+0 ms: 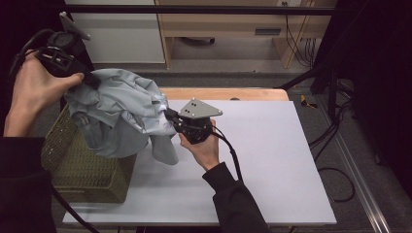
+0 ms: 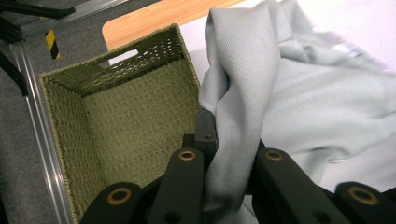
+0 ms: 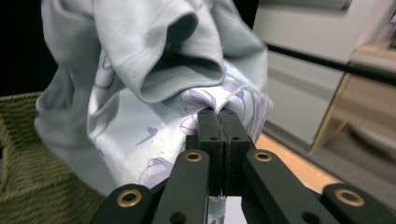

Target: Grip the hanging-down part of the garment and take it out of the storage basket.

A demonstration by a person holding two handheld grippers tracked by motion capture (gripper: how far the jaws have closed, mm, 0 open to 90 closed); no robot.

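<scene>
Two hand-held grippers hold one pale grey-blue garment (image 1: pixel 119 116) in the air above the left part of a white table (image 1: pixel 272 160). The right gripper (image 1: pixel 171 116), seen in the high view near the middle of the table, has its jaws pressed fully together on a fold of the cloth where a faint purple printed pattern shows; in the right gripper view the pinched edge sits right at the jaw tips. The left gripper (image 1: pixel 92 80) is held higher, beyond the table's left edge, and its jaws are clamped on a thick bunched ridge of the same fabric, which fills the gap between them in the left gripper view. The garment hangs crumpled between the two grips, with a loose sleeve (image 1: pixel 165 148) dangling toward the table surface. Directly beneath its left portion stands an olive-green woven basket (image 1: pixel 73 170) at the table's front left corner, open at the top and empty as far as the left gripper view shows.

The main risk appears to be the right gripper's shallow hold: it bites only a thin edge, so a tug could pull the cloth free. The dangling sleeve could also catch on the basket rim or stay draped outside it, and a snag might drag the light basket off the table's left edge.
</scene>
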